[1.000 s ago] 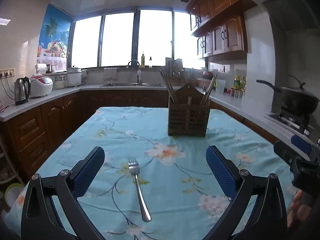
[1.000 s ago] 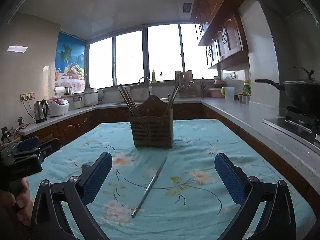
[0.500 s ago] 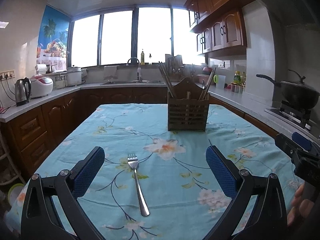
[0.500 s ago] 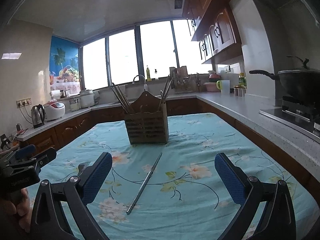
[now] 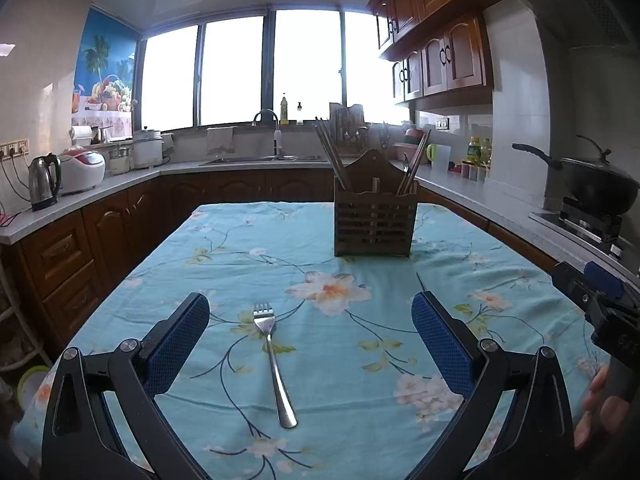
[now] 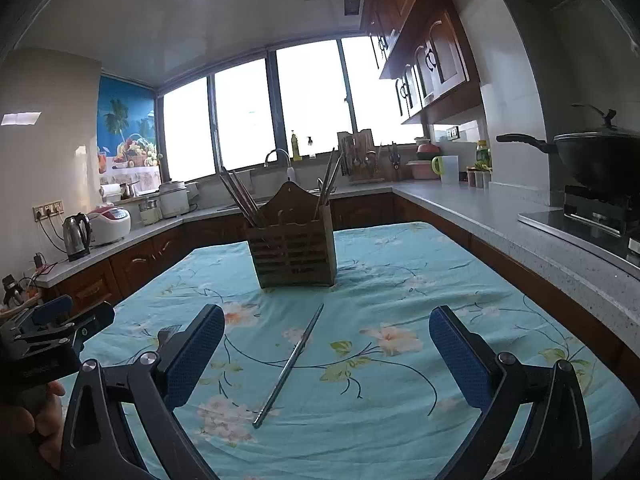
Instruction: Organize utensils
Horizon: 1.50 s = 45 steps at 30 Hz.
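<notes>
My left hand-held gripper (image 5: pixel 310 344) is spread wide, holding nothing, low over the counter (image 5: pixel 200 264) with its floral cloth. A fork (image 5: pixel 273 360) lies flat between its pads, tines pointing far, handle near me — not touched. My right hand-held gripper (image 6: pixel 326 356) is also released and empty; a metal chopstick (image 6: pixel 289 364) lies diagonally between its fingers. The wooden holder (image 6: pixel 294 248) stands upright at the far middle, chopsticks sticking out of it — well apart from both loose pieces.
</notes>
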Tool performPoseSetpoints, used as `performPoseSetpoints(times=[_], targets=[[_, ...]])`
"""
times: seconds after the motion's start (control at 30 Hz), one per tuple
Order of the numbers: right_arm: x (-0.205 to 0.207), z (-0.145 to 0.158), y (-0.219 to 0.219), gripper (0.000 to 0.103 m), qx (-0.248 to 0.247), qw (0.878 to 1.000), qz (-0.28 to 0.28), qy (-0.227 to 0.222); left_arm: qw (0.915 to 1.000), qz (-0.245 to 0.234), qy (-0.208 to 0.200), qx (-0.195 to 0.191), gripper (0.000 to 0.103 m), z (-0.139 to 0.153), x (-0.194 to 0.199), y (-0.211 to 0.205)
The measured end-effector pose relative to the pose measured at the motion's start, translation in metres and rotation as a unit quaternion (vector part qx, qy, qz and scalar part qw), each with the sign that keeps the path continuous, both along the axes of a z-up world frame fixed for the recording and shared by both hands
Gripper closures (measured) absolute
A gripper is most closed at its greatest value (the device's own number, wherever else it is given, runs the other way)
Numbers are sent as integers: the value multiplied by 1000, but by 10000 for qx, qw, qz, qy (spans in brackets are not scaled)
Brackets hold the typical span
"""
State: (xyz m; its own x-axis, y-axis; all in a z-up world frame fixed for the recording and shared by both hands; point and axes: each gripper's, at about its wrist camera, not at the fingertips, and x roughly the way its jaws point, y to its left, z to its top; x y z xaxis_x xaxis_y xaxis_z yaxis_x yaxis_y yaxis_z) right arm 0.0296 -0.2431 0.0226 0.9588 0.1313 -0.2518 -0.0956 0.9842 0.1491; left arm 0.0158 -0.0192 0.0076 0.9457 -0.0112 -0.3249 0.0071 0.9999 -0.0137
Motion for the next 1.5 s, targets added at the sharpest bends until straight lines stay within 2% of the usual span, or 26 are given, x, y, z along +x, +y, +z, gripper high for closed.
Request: performPoseSetpoints(times=[1.5], targets=[[-1,4,0,0,37,9999,78,-60,9999,-9,-105,52,0,4,-5,-2]])
